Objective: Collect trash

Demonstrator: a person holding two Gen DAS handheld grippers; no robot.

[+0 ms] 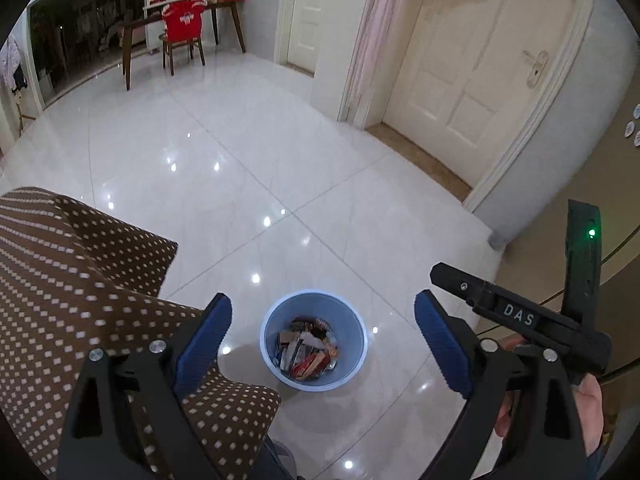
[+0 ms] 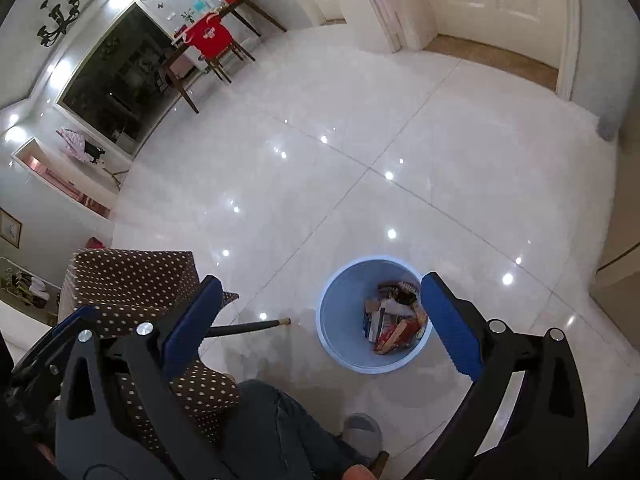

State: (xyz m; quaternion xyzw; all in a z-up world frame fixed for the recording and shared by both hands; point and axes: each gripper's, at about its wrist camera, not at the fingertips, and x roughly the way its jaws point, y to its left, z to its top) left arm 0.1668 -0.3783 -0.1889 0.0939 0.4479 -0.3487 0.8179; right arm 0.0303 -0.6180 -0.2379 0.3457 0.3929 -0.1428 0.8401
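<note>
From the left wrist view, the left gripper [image 1: 324, 340] hangs above the floor with its two blue-padded fingers [image 1: 208, 344] spread wide apart and nothing between them. Directly below the gap stands one light-blue bin [image 1: 272, 344] on the glossy white tile floor [image 1: 240, 184]. Inside it lies the trash [image 1: 306, 348], a loose heap of wrappers and flattened packets, too jumbled to count. To the left, one brown cloth with white dots [image 1: 80, 280] covers a piece of furniture just beside the bin. At the right edge the right gripper [image 1: 520, 316] shows from the side, held by a hand [image 1: 592, 416]; its fingers cannot be judged from here. Farther back stand one dark table [image 1: 160, 20] and one chair draped in red [image 1: 184, 28], and two pale doors [image 1: 472, 68] line the right wall.

From the right wrist view, the right gripper [image 2: 320, 320] also has its two blue fingers [image 2: 448, 324] wide apart, gripping nothing. The same bin [image 2: 340, 320] sits on the floor between them, nearer the right finger, which overlaps its rim, with the trash [image 2: 392, 320] resting in its bottom. The dotted cloth [image 2: 132, 276] lies at left, with one dark leg [image 2: 244, 328] poking out from beneath it towards the bin. One grey slipper [image 2: 362, 432] shows at the bottom edge.
</note>
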